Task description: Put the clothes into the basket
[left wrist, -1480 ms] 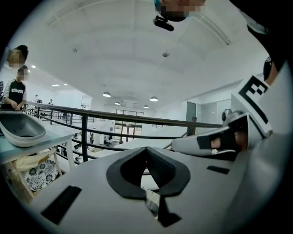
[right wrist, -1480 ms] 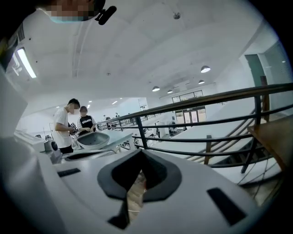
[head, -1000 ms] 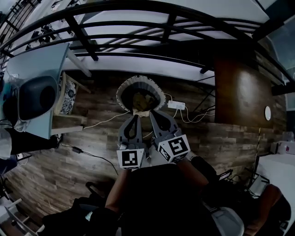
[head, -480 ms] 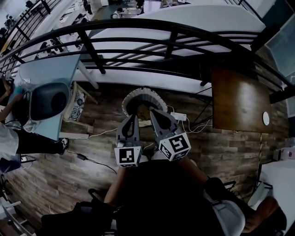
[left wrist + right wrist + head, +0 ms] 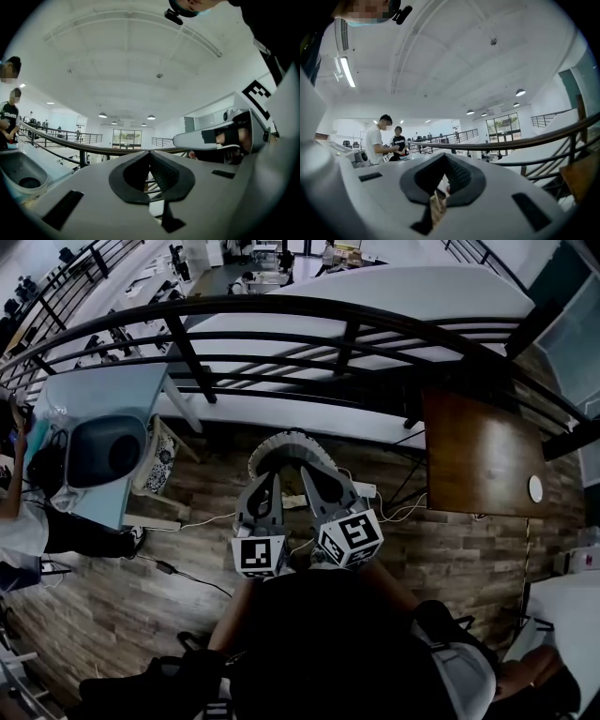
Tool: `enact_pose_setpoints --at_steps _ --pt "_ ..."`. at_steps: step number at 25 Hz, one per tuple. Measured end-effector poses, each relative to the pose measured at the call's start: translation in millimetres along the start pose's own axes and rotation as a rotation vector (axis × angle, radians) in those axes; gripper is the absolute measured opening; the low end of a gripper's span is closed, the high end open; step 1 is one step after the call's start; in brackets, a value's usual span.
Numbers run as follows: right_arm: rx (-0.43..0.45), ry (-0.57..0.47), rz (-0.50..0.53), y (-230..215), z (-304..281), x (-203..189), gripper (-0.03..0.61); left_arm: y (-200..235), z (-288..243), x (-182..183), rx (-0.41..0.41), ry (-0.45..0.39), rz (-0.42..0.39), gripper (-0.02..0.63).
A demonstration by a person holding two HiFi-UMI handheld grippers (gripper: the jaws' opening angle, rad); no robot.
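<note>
Plainly left gripper and right gripper are both closed, basket showing just past their tips

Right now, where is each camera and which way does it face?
Head view: on the person's head, steeply down at basket; arms, left tongs, right tongs show.
Left gripper view: on left tongs, level toward railing; own jaws, right tongs show.
Right gripper view: on right tongs, level toward two bystanders; own jaws show.
All share the railing.
</note>
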State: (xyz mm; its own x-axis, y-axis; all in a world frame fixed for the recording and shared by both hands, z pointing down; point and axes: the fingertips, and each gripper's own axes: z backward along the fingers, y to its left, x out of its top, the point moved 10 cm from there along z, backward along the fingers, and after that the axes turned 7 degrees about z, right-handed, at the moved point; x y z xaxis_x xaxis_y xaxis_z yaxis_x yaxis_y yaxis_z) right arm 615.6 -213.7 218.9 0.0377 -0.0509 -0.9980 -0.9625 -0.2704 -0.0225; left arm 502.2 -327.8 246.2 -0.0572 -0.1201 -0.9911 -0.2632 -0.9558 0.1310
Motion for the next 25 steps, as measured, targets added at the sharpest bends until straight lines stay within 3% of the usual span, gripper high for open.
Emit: enact_pose_setpoints --at_steps 25 --pt "0.007 0.021 0.011 9 -3 -7 0.008 6 15 -4 0.036 -0.002 0.009 0.014"
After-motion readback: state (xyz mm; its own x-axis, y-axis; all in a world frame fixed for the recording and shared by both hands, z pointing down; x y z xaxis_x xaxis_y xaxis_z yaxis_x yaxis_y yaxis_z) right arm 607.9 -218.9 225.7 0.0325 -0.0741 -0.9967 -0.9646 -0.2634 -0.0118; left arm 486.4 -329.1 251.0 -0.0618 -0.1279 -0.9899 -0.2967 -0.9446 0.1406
